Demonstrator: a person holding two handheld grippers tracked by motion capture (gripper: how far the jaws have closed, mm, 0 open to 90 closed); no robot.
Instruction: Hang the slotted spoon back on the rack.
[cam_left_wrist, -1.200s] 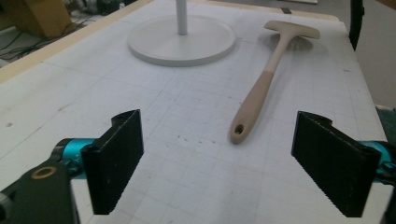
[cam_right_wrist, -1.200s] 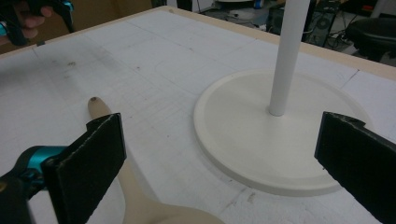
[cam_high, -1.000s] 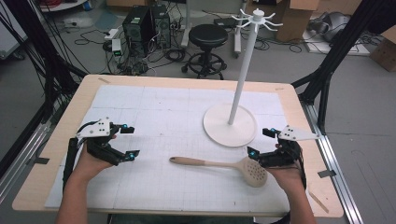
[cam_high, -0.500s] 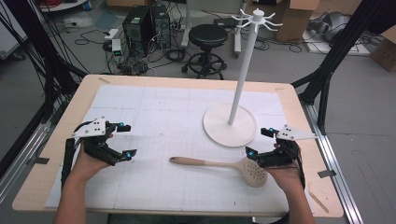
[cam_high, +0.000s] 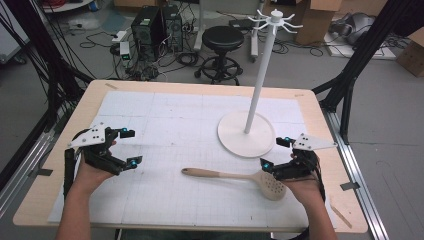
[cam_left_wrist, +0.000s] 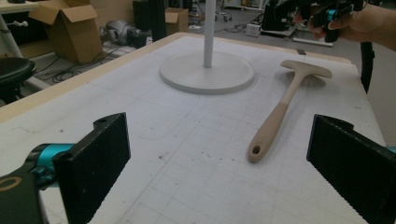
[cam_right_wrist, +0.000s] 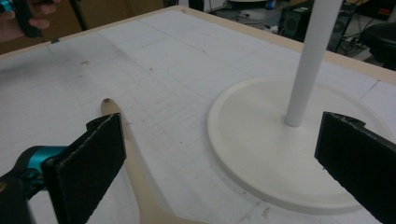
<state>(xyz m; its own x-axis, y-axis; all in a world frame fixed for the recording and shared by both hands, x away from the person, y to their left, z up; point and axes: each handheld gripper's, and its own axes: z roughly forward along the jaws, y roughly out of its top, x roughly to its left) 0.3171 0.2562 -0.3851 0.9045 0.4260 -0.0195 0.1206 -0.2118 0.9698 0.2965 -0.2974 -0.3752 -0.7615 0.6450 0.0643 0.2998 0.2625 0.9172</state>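
Wooden and pale, the spoon (cam_high: 240, 176) lies flat on the white mat (cam_high: 165, 125), just in front of the stand (cam_high: 246, 134), on my side of its round base. From above I see its whole length: the handle runs away from the stand toward my left, and the slotted head sits by my right gripper (cam_high: 275, 153), whose lower jaw tip hangs over the head's edge; I cannot tell whether they touch. That gripper is spread wide with nothing between its jaws, and it hovers beside the base, close to the table's right edge. My left gripper (cam_high: 128, 147) is likewise wide apart and holds nothing, well away from the stand, with bare mat between it and the spoon's handle end. The high view alone shows the stand's hooked top and the stool (cam_high: 223, 37) on the floor beyond the table. The left gripper view gives what that one does not: the hole in the handle end of the spoon (cam_left_wrist: 280, 114), and the stand's base (cam_left_wrist: 207, 72) seen low and from the side, with my other hand past it. The right gripper view looks down the handle (cam_right_wrist: 125, 140) from the head end, which passes behind my left-hand jaw there, and shows the raised rim of the base (cam_right_wrist: 261, 140) up close.
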